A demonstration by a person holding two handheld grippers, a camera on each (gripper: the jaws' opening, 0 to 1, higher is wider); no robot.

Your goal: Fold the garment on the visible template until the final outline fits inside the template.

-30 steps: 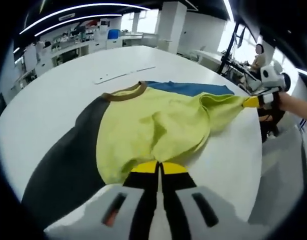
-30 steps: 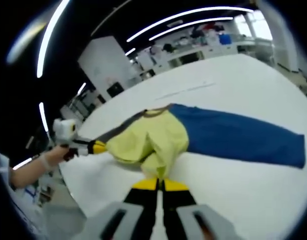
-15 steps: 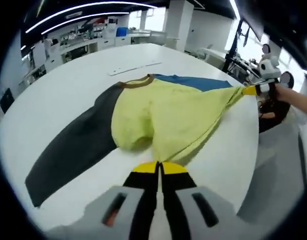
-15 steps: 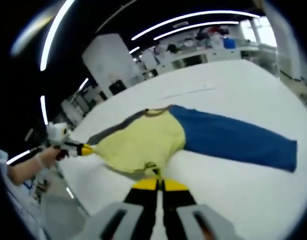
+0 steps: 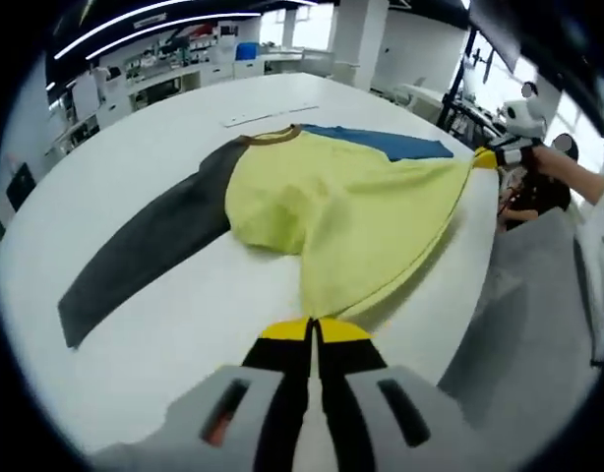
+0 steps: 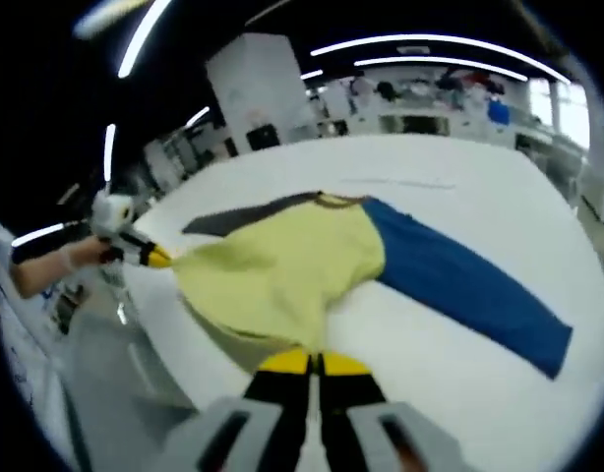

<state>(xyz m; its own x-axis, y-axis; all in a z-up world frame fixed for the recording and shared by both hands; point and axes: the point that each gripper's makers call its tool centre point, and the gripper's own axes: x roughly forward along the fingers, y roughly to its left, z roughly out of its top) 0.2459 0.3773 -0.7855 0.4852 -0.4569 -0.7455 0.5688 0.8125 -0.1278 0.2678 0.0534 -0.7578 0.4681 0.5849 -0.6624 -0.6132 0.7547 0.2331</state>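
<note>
Garment [image 5: 341,211] lies spread on the white desk [image 5: 164,324], yellow body centered, dark sleeve [image 5: 145,261] one side, blue sleeve [image 6: 469,285] the other. Your left claw [image 5: 313,331] and right claw [image 6: 314,362] each pinch a hem corner, stretched taut at the desk edge.

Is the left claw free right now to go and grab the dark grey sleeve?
Probably not as things stand. The left claw is shut on the shirt's yellow hem. The dark grey sleeve lies flat and uncovered on the white table, so releasing first would leave the way free.
</note>
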